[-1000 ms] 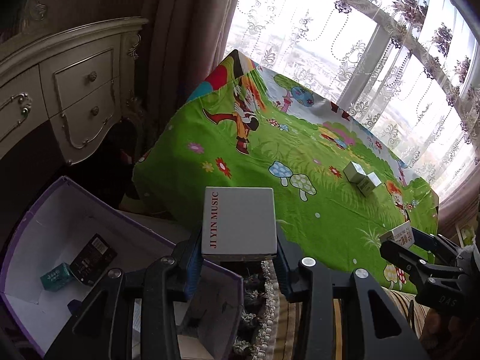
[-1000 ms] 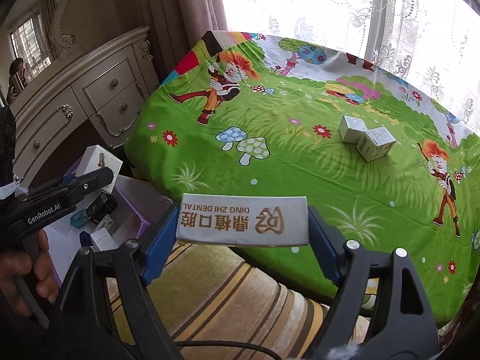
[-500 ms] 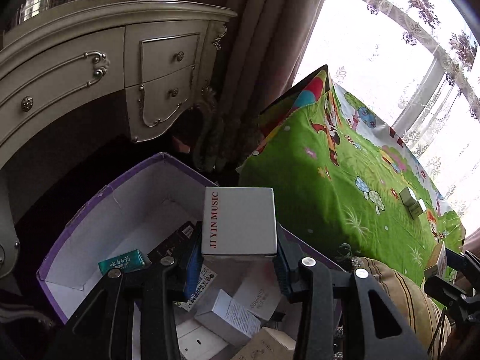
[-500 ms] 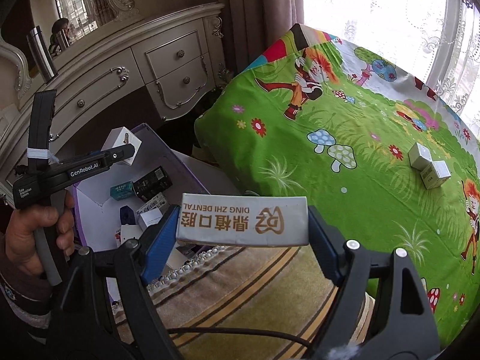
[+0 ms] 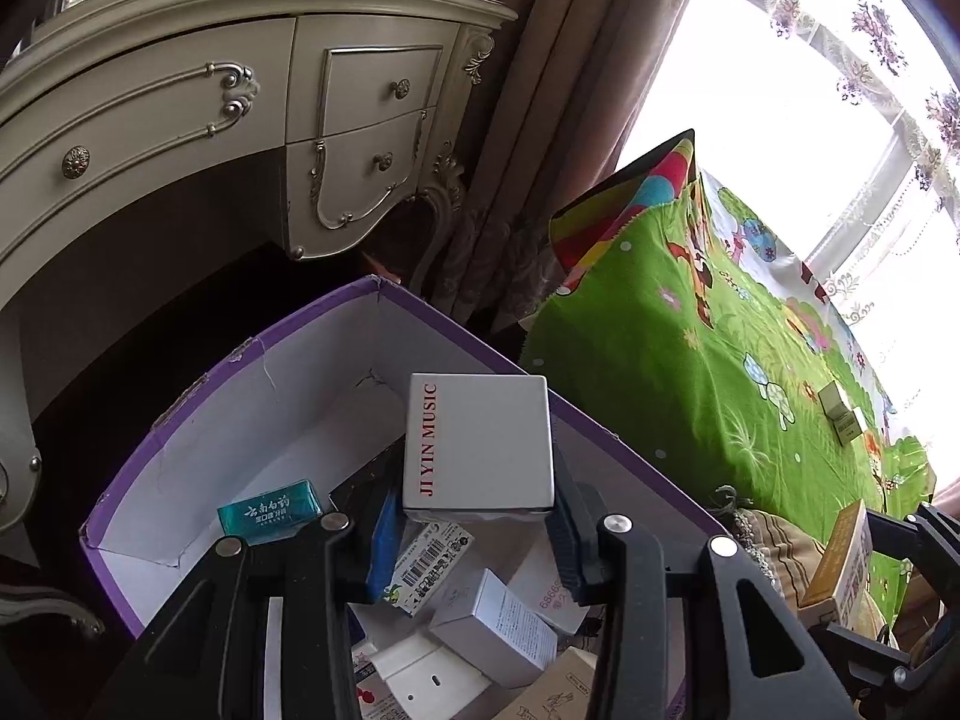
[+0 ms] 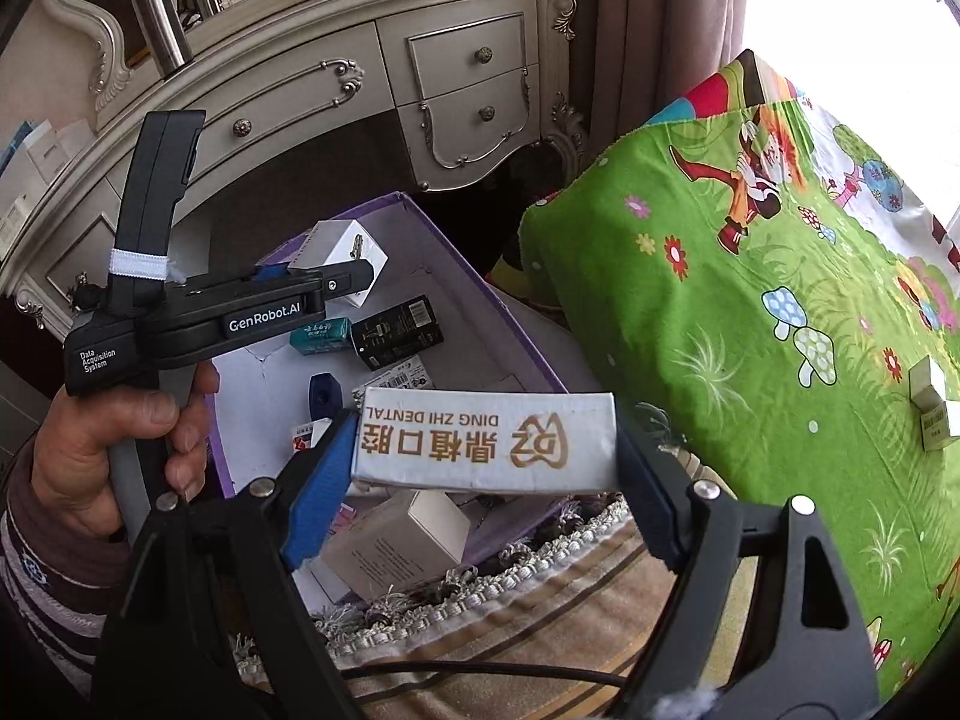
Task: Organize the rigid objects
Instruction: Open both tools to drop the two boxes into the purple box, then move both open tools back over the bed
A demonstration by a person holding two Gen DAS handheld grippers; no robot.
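Observation:
My left gripper [image 5: 477, 516] is shut on a white box marked JI YIN MUSIC [image 5: 480, 441] and holds it above the purple-rimmed cardboard bin [image 5: 240, 354]. The bin holds several small boxes, among them a teal box [image 5: 270, 510]. My right gripper [image 6: 486, 468] is shut on a long white DING ZHI DENTAL box [image 6: 486, 441] over the bin's near edge [image 6: 522, 336]. The left gripper with its white box [image 6: 342, 255] also shows in the right wrist view. Two small boxes [image 6: 930, 408] lie on the green cartoon tablecloth [image 6: 750, 312].
A cream dresser with drawers [image 5: 240, 120] stands behind the bin, with curtains [image 5: 570, 90] beside it. A striped cushion with fringe [image 6: 510, 618] lies below my right gripper. A steel flask [image 6: 159, 18] stands on the dresser.
Both grippers swung left from the table toward the bin, each still holding its box. The left gripper has come down closer over the bin's contents.

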